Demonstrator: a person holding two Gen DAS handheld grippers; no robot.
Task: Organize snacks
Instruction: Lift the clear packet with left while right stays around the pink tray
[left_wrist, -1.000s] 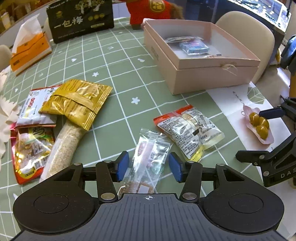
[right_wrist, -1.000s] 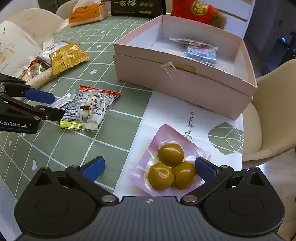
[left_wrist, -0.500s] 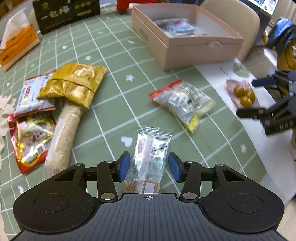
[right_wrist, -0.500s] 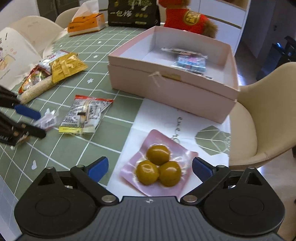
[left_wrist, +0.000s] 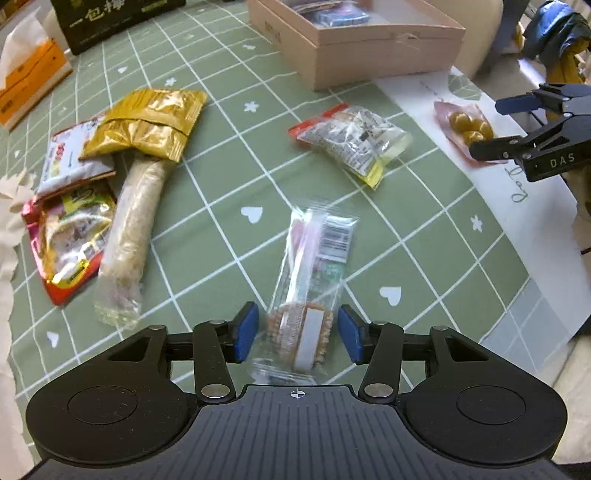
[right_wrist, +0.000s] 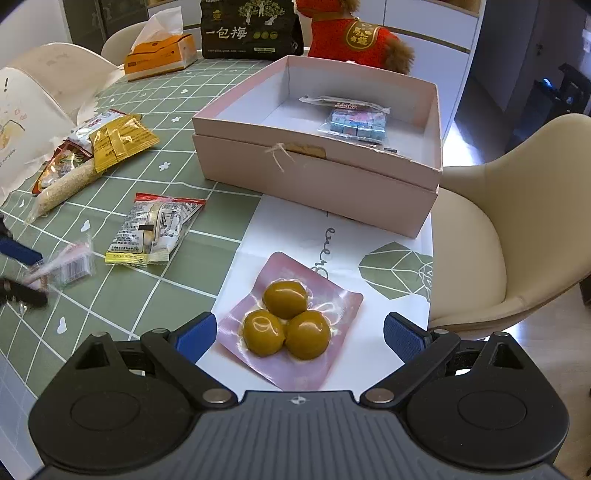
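Observation:
My left gripper is open, its blue pads on either side of a clear snack bar packet that lies on the green tablecloth; whether they touch it I cannot tell. My right gripper is open wide around a pink pack of three green plums lying on white paper. An open pink box stands beyond it with a blue snack pack inside. A red-edged clear snack bag lies between the two grippers.
Gold, red and white snack bags and a long grain roll lie at the left. A tissue box, a black plum bag and a red plush toy stand at the back. A beige chair is at right.
The left gripper has pulled back toward the table's near edge, staying over the clear packet. The right gripper has closed in slightly on the plum pack, still open.

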